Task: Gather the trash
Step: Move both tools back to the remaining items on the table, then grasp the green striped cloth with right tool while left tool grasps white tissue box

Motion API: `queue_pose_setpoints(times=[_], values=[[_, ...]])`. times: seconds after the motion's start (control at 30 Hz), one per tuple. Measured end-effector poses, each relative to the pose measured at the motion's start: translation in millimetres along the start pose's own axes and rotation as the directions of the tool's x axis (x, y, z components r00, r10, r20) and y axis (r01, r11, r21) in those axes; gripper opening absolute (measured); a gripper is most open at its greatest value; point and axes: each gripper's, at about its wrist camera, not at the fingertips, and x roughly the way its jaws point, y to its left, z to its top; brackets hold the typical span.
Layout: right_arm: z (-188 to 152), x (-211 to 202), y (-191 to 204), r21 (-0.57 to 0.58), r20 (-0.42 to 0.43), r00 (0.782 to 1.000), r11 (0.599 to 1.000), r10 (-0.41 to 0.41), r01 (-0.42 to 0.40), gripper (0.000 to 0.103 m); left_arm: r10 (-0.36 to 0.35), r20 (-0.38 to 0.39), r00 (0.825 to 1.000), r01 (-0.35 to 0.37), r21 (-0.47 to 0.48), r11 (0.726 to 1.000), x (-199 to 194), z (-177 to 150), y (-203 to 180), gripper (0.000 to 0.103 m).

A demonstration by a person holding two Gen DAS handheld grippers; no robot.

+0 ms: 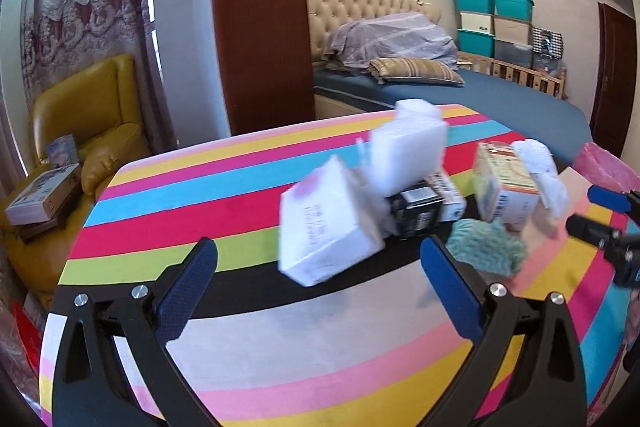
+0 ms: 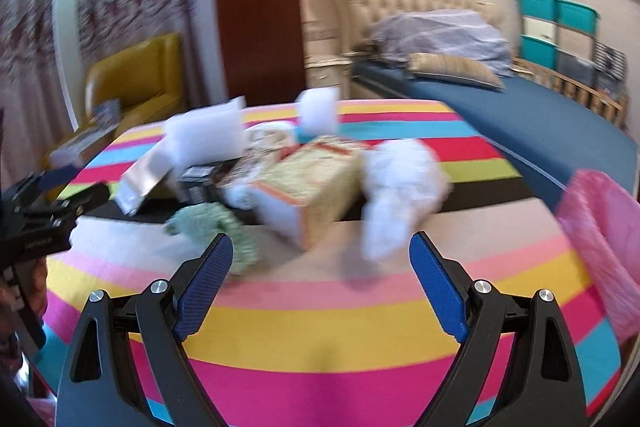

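Observation:
A heap of trash lies on the striped table [image 1: 240, 195]: a white box [image 1: 328, 227], a black box [image 1: 418, 213], white foam pieces [image 1: 408, 151], a yellow carton [image 1: 506, 187], crumpled white paper [image 1: 544, 179] and a green knitted scrap [image 1: 486, 247]. My left gripper [image 1: 318, 259] stands open just short of the white box, nothing between its fingers. In the right wrist view the yellow carton [image 2: 316, 183], the white paper [image 2: 400, 187] and the green scrap [image 2: 216, 227] lie ahead of my right gripper [image 2: 322, 253], which is open and empty. A pink bag [image 2: 604, 239] hangs at the table's right edge.
A yellow armchair [image 1: 92, 131] with books stands left of the table. A bed [image 1: 460, 95] with pillows lies behind it, storage bins [image 1: 492, 23] against the far wall. The near half of the table [image 2: 320, 331] bears nothing. The right wrist view is blurred.

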Motion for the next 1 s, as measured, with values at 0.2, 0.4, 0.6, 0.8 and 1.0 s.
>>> queue_pose_setpoints(times=[0.2, 0.4, 0.6, 0.8, 1.0], values=[[11, 27, 28, -0.057, -0.086, 0.995, 0.997, 0.049, -0.054, 0.085, 0.023, -0.023, 0.999, -0.023, 0.001, 1.000, 2, -5, 17, 0.098], [16, 54, 44, -0.071, -0.153, 0.986, 0.995, 0.065, -0.077, 0.085, -0.003, -0.045, 0.999, 0.001, -0.045, 0.999, 7, -3, 30, 0.098], [17, 71, 53, -0.094, -0.216, 0.974, 0.991, 0.069, -0.091, 0.082, -0.025, -0.068, 0.997, 0.020, -0.069, 0.997, 14, -3, 30, 0.098], [15, 67, 51, -0.103, -0.229, 0.967, 0.986, 0.107, -0.133, 0.027, -0.072, -0.094, 0.993, 0.064, -0.084, 0.994, 25, 1, 20, 0.098], [6, 40, 50, -0.155, -0.175, 0.979, 0.979, 0.103, -0.130, 0.022, -0.129, -0.102, 0.986, 0.117, -0.112, 0.987, 38, 11, 10, 0.098]])
